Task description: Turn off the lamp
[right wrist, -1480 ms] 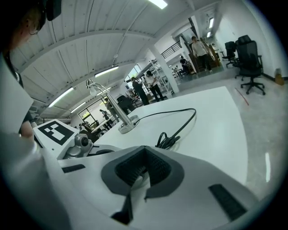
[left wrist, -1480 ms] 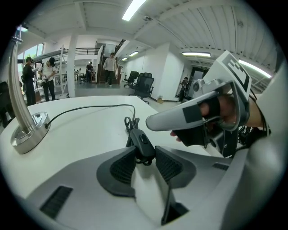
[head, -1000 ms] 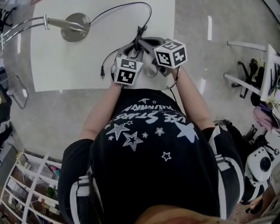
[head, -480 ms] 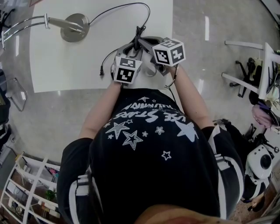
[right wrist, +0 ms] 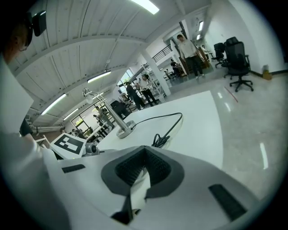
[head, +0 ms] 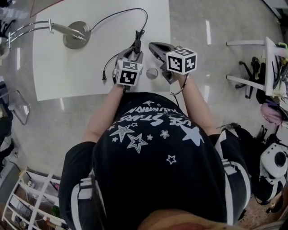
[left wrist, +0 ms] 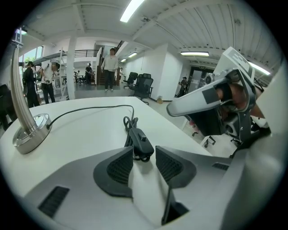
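Note:
The lamp's round metal base (head: pixel 76 33) stands at the table's far left, and its arm runs off the picture to the left, so the head is hidden. A black cord (head: pixel 118 12) loops from the base to a black inline switch (left wrist: pixel 141 143). My left gripper (left wrist: pixel 144 153) has the near end of that switch between its pads on the white table (head: pixel 90 76). My right gripper (head: pixel 153 45) hovers just right of the switch, shut and empty; in its own view the right gripper (right wrist: pixel 144 150) shows its pads meeting at the tips.
The cord's plug end (head: pixel 104 77) lies loose near the table's front edge. Grey floor lies to the right, with white frames and clutter (head: pixel 265 67) beyond. A wire shelf (head: pixel 27 197) stands at lower left. People stand far off in the hall (left wrist: pixel 109 67).
My right gripper has drawn away to the right from the switch, and the two marker cubes now stand further apart. The left gripper stays at the switch.

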Demonstrator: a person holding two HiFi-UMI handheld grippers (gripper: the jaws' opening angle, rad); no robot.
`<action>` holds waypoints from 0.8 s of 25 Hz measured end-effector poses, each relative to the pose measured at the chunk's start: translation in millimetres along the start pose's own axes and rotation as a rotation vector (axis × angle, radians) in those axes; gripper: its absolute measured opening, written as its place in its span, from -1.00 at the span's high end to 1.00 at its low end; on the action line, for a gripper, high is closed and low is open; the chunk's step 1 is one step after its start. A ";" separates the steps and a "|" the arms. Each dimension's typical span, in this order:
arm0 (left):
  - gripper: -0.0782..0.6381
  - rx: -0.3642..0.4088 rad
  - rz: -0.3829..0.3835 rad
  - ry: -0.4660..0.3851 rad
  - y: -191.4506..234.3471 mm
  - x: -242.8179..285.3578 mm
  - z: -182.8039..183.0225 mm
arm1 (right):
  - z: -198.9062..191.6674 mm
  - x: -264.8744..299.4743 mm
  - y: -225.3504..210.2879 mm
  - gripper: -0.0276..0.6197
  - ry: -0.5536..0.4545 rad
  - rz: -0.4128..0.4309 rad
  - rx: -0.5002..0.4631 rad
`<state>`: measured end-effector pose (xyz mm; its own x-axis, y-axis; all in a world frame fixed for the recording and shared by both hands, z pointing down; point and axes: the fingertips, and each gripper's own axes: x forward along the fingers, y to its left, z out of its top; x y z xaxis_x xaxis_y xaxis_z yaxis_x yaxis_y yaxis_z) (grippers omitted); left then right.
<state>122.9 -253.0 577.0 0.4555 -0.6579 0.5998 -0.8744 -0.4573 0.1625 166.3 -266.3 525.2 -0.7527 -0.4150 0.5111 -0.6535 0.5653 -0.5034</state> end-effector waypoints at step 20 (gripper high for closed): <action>0.35 -0.007 0.122 -0.148 -18.0 -113.2 6.0 | -69.8 -83.9 30.6 0.90 -0.126 0.019 0.069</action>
<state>88.1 -173.9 501.5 0.3656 -0.7890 0.4938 -0.9254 -0.3652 0.1016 215.0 -164.4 515.5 -0.7665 -0.4929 0.4118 -0.6395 0.5257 -0.5609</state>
